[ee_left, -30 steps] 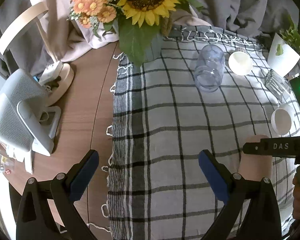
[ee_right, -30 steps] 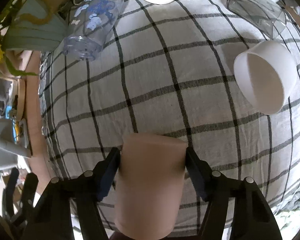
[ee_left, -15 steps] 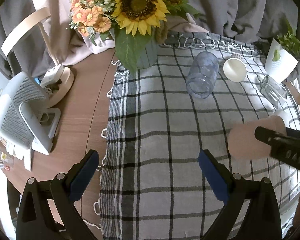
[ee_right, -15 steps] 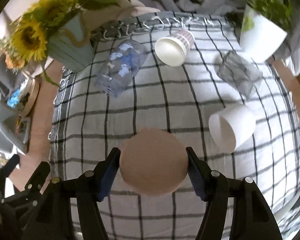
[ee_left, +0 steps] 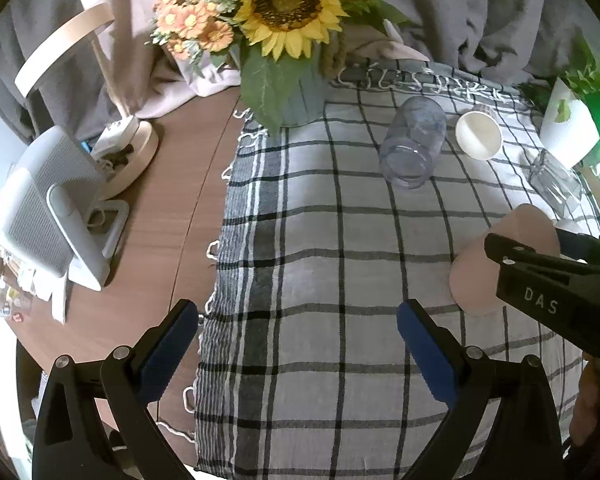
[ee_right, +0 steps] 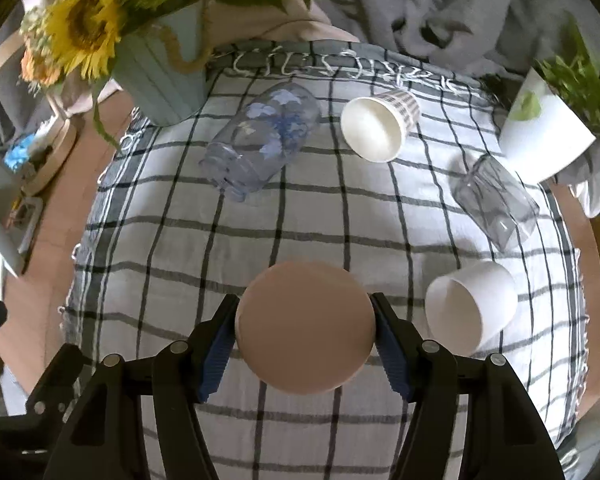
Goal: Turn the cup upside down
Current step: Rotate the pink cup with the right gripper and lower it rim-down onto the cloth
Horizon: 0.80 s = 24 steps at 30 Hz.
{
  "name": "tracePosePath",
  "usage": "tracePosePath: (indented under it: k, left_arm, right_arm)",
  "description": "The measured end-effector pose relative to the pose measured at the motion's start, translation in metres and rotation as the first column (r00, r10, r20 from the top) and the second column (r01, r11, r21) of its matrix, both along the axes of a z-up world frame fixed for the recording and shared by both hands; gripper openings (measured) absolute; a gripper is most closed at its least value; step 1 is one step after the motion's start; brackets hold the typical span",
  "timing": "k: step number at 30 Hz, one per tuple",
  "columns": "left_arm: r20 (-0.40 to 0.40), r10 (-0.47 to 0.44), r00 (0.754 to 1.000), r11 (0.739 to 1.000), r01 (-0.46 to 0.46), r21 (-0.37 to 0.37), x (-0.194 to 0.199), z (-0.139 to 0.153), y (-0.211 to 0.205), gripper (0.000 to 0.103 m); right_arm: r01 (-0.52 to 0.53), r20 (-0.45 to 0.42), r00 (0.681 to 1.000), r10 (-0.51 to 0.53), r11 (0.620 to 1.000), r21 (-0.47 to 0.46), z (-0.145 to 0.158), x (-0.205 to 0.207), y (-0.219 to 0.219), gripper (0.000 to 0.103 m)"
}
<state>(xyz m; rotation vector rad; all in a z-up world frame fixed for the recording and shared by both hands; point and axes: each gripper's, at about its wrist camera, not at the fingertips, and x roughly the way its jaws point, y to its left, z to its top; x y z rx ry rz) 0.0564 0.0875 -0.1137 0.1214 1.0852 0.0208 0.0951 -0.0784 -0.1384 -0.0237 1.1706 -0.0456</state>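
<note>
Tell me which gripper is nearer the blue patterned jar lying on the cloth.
Right, probably. The right gripper, holding the pink cup, sits just short of the blue patterned jar. The left gripper hangs open, apparently farther back, near the cloth's left edge.

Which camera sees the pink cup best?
The right wrist view: the pink cup sits centered, its round closed end facing the camera, between the right gripper's blue pads. The left wrist view shows only its side at the right edge, partly behind that gripper.

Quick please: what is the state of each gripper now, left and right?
Left gripper: open, holding nothing.
Right gripper: closed on the pink cup, above the checked cloth.
</note>
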Motion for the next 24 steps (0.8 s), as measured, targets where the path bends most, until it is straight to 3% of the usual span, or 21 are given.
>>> tracePosePath:
  k: [7,8,10,11,18,24]
  left_arm:
    - [0.007,0.015,1.0,1.0,-0.015,0.017,-0.003,0.004,-0.001,0.101]
    - [0.009,0.012,1.0,1.0,-0.012,0.017,-0.004,0.005,-0.002,0.101]
    - [0.018,0.016,1.0,1.0,-0.017,0.014,-0.006,0.01,-0.003,0.101]
    - [0.024,0.019,1.0,1.0,-0.019,0.013,-0.007,0.012,-0.003,0.101]
    - [0.088,0.03,0.996,0.999,-0.029,-0.013,-0.022,0.041,-0.016,0.102]
    - [0.169,-0.014,0.985,1.0,0.017,-0.015,-0.045,0.068,-0.045,0.102]
  right_arm:
    - [0.002,0.0,1.0,-0.002,1.0,0.016,0.0,0.0,-0.001,0.066]
    - [0.002,0.002,1.0,-0.002,1.0,0.024,0.0,-0.001,-0.002,0.068]
    - [0.001,0.007,1.0,-0.001,0.999,0.049,0.002,-0.005,-0.004,0.083]
    - [0.004,0.017,1.0,-0.005,0.999,0.054,0.004,-0.007,-0.005,0.083]
    - [0.038,0.132,0.99,-0.053,0.993,0.11,0.056,-0.055,-0.034,0.086]
    - [0.073,0.288,0.953,-0.095,0.994,0.085,0.104,-0.108,-0.061,0.094]
